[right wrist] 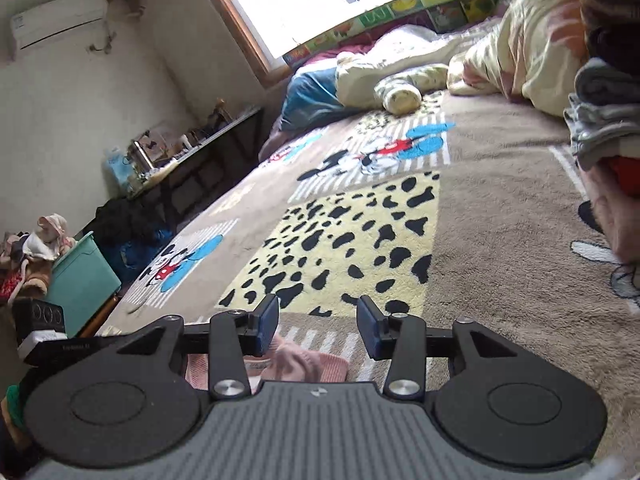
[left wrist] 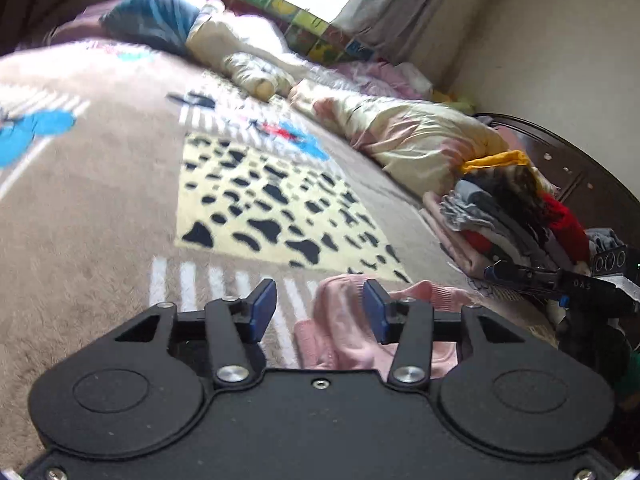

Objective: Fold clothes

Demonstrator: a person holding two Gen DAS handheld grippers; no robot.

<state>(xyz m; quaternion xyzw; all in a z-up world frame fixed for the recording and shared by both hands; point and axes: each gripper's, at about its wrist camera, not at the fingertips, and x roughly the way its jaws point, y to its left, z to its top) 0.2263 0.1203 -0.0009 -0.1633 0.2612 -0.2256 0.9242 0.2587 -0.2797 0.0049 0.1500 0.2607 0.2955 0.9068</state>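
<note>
A pink knit garment (left wrist: pixel 344 332) lies crumpled on the patterned bed blanket (left wrist: pixel 120 200), under and just ahead of my left gripper (left wrist: pixel 320 304), which is open with nothing between its blue pads. In the right wrist view the same pink garment (right wrist: pixel 304 364) lies below my right gripper (right wrist: pixel 318 320), which is open and empty above it. The right gripper also shows at the right edge of the left wrist view (left wrist: pixel 560 276).
A stack of folded clothes (left wrist: pixel 512 216) sits at the right of the bed, also seen in the right wrist view (right wrist: pixel 604 120). Cream bedding (left wrist: pixel 420 140) and pillows (left wrist: pixel 160 16) lie at the far side. A teal bin (right wrist: pixel 80 284) and a cluttered table (right wrist: pixel 192 152) stand beside the bed.
</note>
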